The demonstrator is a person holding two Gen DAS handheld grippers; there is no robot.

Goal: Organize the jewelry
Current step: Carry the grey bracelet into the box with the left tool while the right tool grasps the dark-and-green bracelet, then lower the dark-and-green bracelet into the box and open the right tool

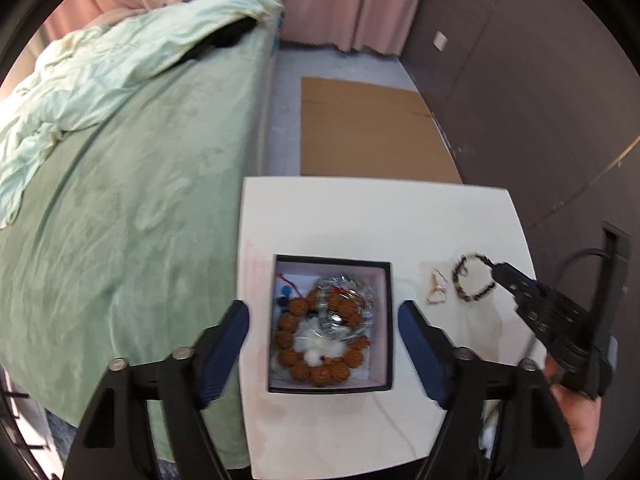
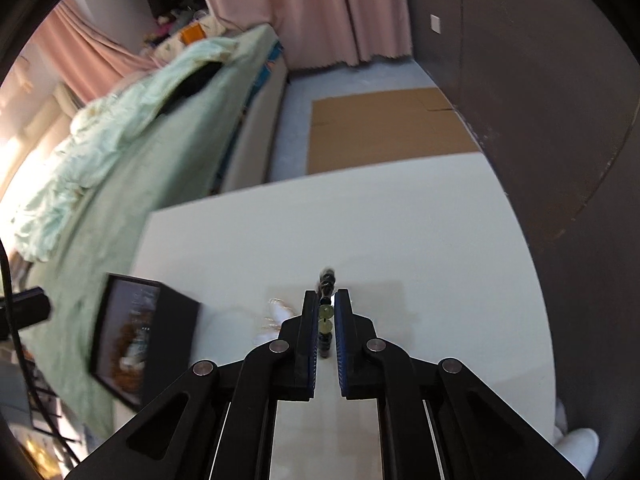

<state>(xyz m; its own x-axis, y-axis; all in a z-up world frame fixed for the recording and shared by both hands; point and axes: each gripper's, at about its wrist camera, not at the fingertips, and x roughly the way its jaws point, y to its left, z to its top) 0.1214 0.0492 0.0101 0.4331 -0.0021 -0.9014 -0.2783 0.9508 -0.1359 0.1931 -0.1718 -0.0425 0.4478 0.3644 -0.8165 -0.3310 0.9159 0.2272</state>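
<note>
We are holding the left gripper (image 1: 324,344) wide open above the black box (image 1: 390,320), where the brown bead bracelet (image 1: 296,356) is already lying. Just beside the box, a small pale trinket (image 1: 437,289) is resting on the white table (image 1: 360,216). Further right, our right gripper (image 2: 329,316) is pinching the dark-and-green beaded bracelet (image 2: 326,312), which looks light, floppy and slippery; we are gripping across the strand.

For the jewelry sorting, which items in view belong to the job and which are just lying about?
Job:
- black square box with white lining
- brown knobbly bead bracelet in it
- dark and green bead bracelet, held by right gripper
- small pale trinket on white table
- left gripper, open

Lying about:
- green bed
- flat cardboard
- pink curtains
</note>
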